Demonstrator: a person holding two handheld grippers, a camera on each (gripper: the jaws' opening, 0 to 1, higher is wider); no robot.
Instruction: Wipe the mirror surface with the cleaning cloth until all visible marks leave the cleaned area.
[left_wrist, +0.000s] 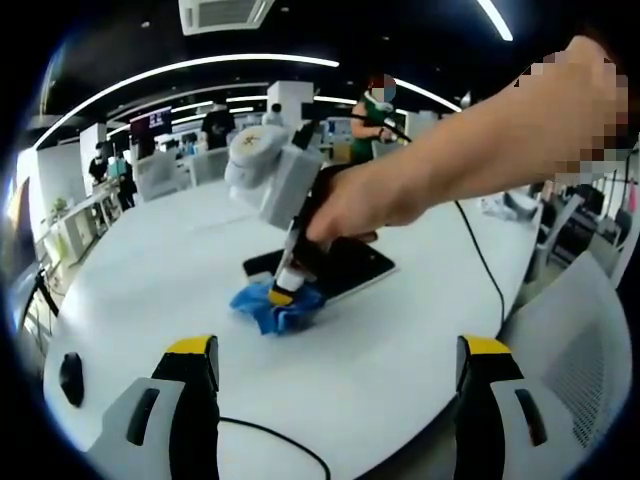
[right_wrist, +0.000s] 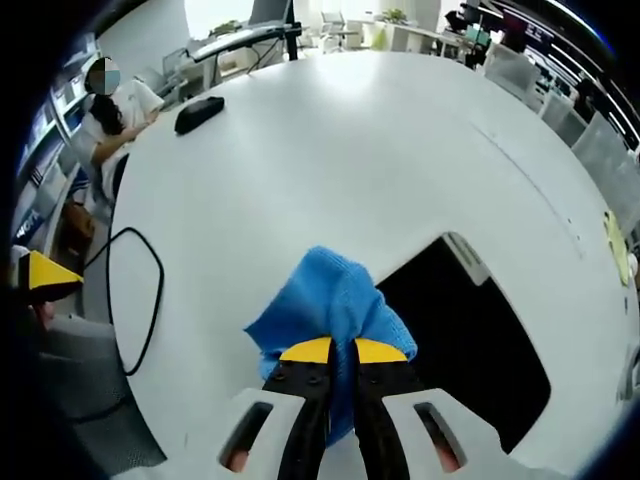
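Pinching the blue cloth (right_wrist: 335, 300) in my right tool (right_wrist: 343, 352) at the mirror's (right_wrist: 470, 340) edge, low centre of frame, I am judging wiping barely begun, my left tool (left_wrist: 340, 358) hanging spread apart above the bench (left_wrist: 400, 330).

A hand (left_wrist: 345, 205) presses the right gripper (left_wrist: 284, 292) and blue cloth (left_wrist: 278, 308) onto the mirror's (left_wrist: 355, 268) near edge, mid-table (left_wrist: 400, 360).
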